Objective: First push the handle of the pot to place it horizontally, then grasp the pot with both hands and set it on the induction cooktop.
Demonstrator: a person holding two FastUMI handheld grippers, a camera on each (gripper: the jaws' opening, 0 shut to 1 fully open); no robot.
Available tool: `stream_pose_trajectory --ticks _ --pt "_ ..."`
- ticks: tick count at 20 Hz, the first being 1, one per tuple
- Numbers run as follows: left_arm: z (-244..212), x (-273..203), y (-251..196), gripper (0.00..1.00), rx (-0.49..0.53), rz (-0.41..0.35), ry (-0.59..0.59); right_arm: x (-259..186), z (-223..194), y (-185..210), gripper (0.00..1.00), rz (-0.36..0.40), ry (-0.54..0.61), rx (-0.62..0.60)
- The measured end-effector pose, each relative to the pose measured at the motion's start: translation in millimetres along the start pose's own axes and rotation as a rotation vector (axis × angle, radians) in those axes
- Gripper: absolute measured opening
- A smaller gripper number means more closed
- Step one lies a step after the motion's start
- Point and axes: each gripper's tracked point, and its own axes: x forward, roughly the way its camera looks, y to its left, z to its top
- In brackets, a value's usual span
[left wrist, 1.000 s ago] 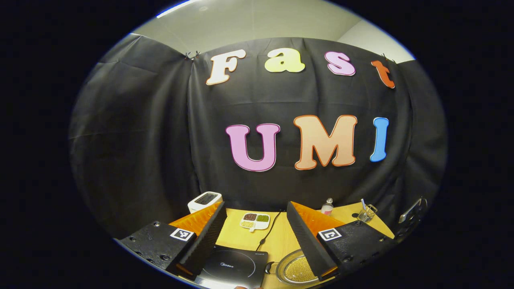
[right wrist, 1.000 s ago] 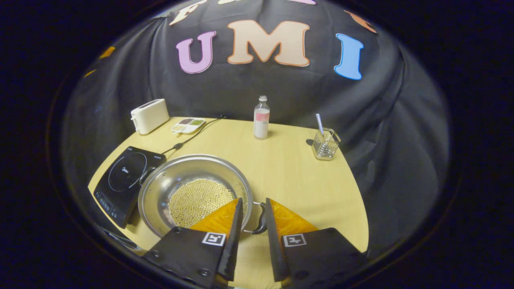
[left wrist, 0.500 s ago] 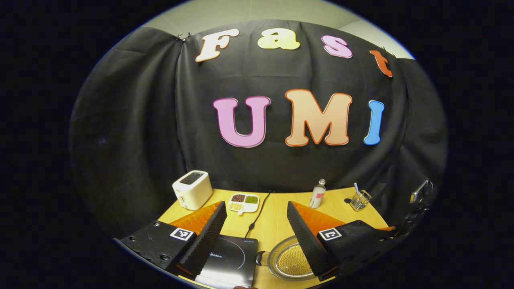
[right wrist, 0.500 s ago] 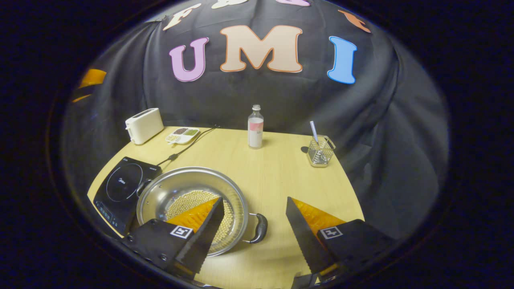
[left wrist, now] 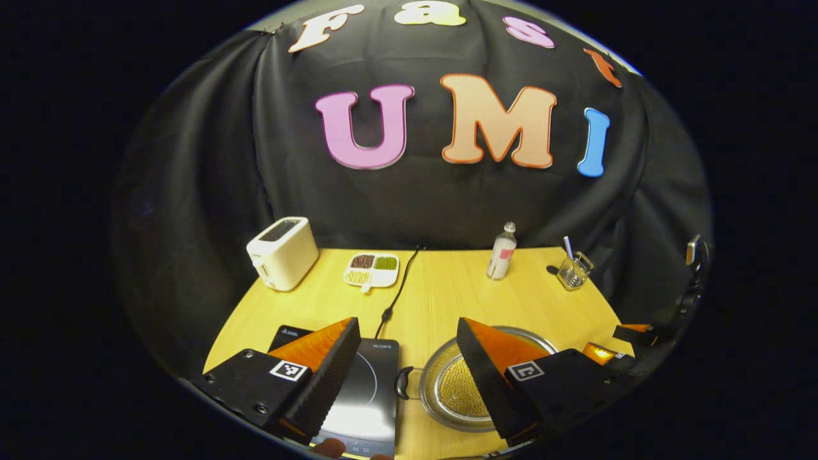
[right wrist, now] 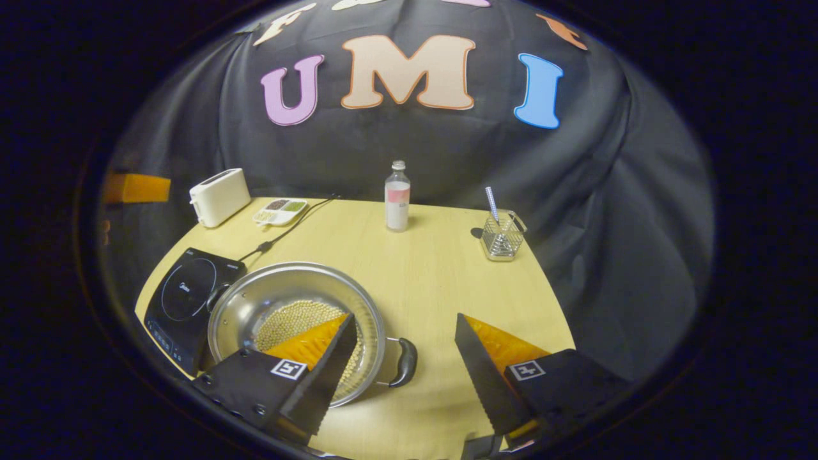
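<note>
- The induction cooktop [right wrist: 185, 295] carries a small white brand word by its round ring, too small to make out; in the left gripper view its far corner also has a short white word that is not legible
- Each gripper body bears a square black-and-white marker tag
- The bottle [right wrist: 397, 197] has a pink label band; no writing can be made out
- The pot [right wrist: 294, 313] sits on the table [right wrist: 441, 275] just right of the cooktop, its left rim handle at the cooktop's edge; pale round beans cover its bottom, and its dark right handle [right wrist: 404, 361] points toward the near edge
- The left gripper [left wrist: 409, 338] is spread wide and holds nothing, above the gap between cooktop [left wrist: 374, 383] and pot [left wrist: 457, 390]
- The right gripper [right wrist: 406, 335] is likewise wide apart and empty; the right handle lies between its fingers, touching neither
- Bare tabletop stretches right of the pot as far as the table's curved right edge
- Along the back stand a toaster [right wrist: 219, 195], a divided dish [right wrist: 279, 211], the bottle and a glass holder [right wrist: 501, 235] with a straw
- A black cable [right wrist: 287, 229] runs from the cooktop to the back wall
</note>
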Motion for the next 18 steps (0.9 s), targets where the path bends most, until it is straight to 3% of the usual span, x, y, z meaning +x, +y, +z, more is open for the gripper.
stream_pose_trajectory --ticks 5,9,18 --pt "-60 34 1 0.98 -0.046 -0.033 0.194 1 -7 -2 0.99 -0.007 0.026 0.004" --pt "-106 54 3 0.99 -0.026 -0.037 0.313 0 -13 -7 0.99 -0.021 0.035 0.013" --pt "-153 75 5 0.99 -0.037 -0.028 0.439 0 -25 -20 0.99 -0.049 0.059 0.038"
